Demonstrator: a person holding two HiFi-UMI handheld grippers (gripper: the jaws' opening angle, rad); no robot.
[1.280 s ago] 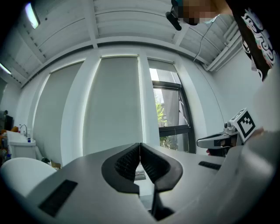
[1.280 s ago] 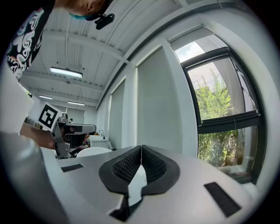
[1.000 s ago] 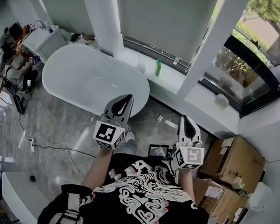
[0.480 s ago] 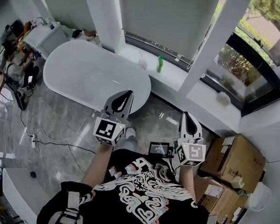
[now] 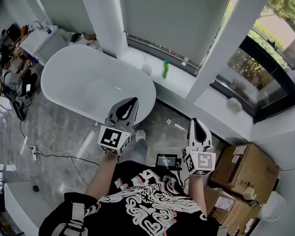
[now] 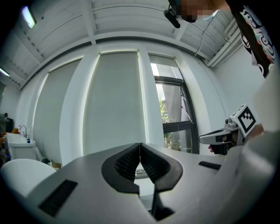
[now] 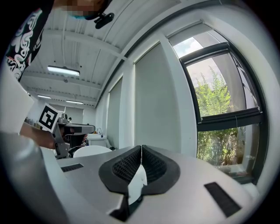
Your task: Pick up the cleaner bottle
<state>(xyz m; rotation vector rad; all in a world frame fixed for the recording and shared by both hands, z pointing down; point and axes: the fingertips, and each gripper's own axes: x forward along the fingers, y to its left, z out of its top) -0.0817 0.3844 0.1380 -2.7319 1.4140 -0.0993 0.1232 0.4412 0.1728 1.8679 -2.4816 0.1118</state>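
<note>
**Green Bottle Waiting on the Window Ledge**

On the left, a big white bathtub [image 5: 90, 84] is sitting on the shiny grey floor [image 5: 55, 131]. Next to it, the left tongs [image 5: 135, 99] are pointing level toward the window. Their two jaws are pressing tight together, and they are holding nothing at all.

A bit further right, the cleaner bottle [image 5: 165, 69] is standing up straight on the white window ledge [image 5: 187, 85], just past the end of the tub. It is green, thin and tall. A small white round thing [image 5: 147, 68] is sitting just beside it on its left. The bottle is well apart from both tongs, so nothing is touching it.

It is looking like a small plastic bottle, so it is probably going to feel light. Its sides are likely smooth and a little slippery. Because it is tall and thin, a bump could be tipping it over. The best place for taking hold is likely around the middle of its body, under the cap, with one jaw on each side. The tongs are going to need opening first.

Further right, the right tongs [image 5: 194, 120] are also pointing level toward the window. Their jaws are shut tight too, with nothing between them. On the far right, brown cardboard boxes [image 5: 247, 169] are sitting stacked by the wall.
</note>
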